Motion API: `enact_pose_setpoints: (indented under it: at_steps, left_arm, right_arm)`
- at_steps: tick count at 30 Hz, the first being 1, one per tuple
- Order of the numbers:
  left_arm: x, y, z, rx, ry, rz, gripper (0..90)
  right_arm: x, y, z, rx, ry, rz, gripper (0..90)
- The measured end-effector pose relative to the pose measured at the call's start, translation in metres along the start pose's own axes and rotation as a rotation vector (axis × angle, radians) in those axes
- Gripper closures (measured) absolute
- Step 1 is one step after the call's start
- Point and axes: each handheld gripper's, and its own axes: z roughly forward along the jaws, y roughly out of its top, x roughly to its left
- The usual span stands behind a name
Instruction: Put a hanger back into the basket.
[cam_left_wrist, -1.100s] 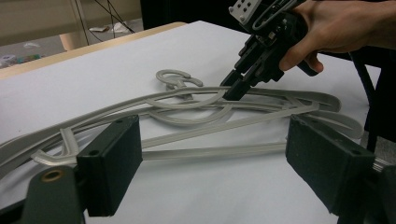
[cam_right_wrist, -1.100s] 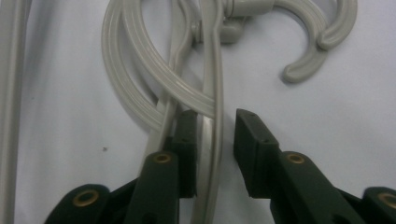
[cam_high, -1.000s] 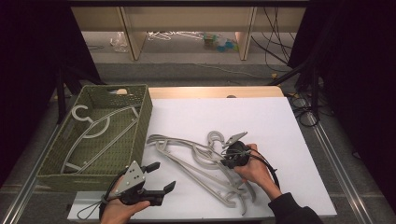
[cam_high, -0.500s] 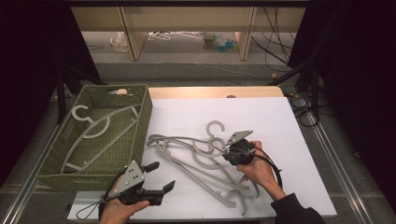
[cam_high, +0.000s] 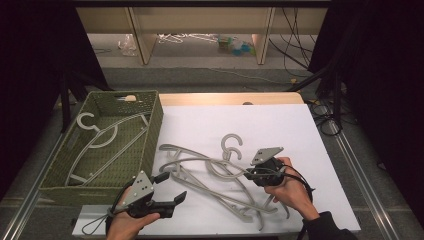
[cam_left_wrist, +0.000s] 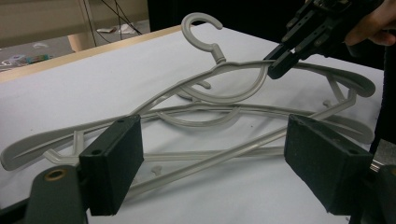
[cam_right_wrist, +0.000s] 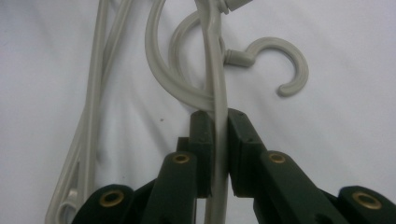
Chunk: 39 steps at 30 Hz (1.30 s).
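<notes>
High view: the right claw (cam_high: 248, 173) pinches the shoulder of the top hanger (cam_high: 210, 162) in a tangled pile of grey plastic hangers (cam_high: 240, 202) on the white desk (cam_high: 300, 135). The step in hand looks like lifting this one free to carry it to the green wicker basket (cam_high: 150, 145) on the left, where one hanger (cam_high: 100, 142) already lies. The top hanger's long axis runs roughly left to right across the desk, its hook (cam_high: 231, 145) pointing away from the person. The left claw (cam_high: 172, 187) hovers spread and empty near the basket's corner.

Left gripper view: the wide-apart pads (cam_left_wrist: 112, 170) frame the pile; the top hanger's hook (cam_left_wrist: 201, 28) rises clear. The next move probably calls for shaking it loose from the others beneath.

Right gripper view: the claw (cam_right_wrist: 217, 121) is pressed together on the hanger's thin arm (cam_right_wrist: 215, 65).
</notes>
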Motion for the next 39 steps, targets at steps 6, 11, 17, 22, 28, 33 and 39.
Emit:
enact_pose_setpoints:
  at_steps: [6,11,17,22,28,33,39]
  left_arm:
    - [0.001,0.001,0.006,0.006,-0.009,0.01,20.6]
    - [0.005,0.004,0.017,0.043,-0.021,0.019,20.1]
    - [0.005,0.018,0.031,0.066,-0.045,0.047,19.9]
    - [0.004,0.029,0.05,0.108,-0.106,0.062,19.2]
    - [-0.002,0.04,0.068,0.133,-0.128,0.124,22.7]
    - [-0.003,0.043,0.082,0.175,-0.147,0.148,24.5]
    - [-0.002,0.048,0.094,0.204,-0.162,0.16,28.3]
  right_arm:
    - [0.003,-0.009,-0.009,-0.023,0.012,-0.018,82.1]
    - [0.005,-0.013,-0.017,-0.039,0.024,-0.028,82.2]
    - [0.012,-0.012,-0.023,-0.058,0.034,-0.061,82.3]
    - [0.017,-0.012,-0.025,-0.053,0.041,-0.075,82.3]
    - [0.019,-0.012,-0.029,-0.049,0.054,-0.105,82.3]
    - [0.021,-0.012,-0.028,-0.065,0.038,-0.131,82.3]
    - [0.024,-0.01,-0.029,-0.073,0.047,-0.146,82.3]
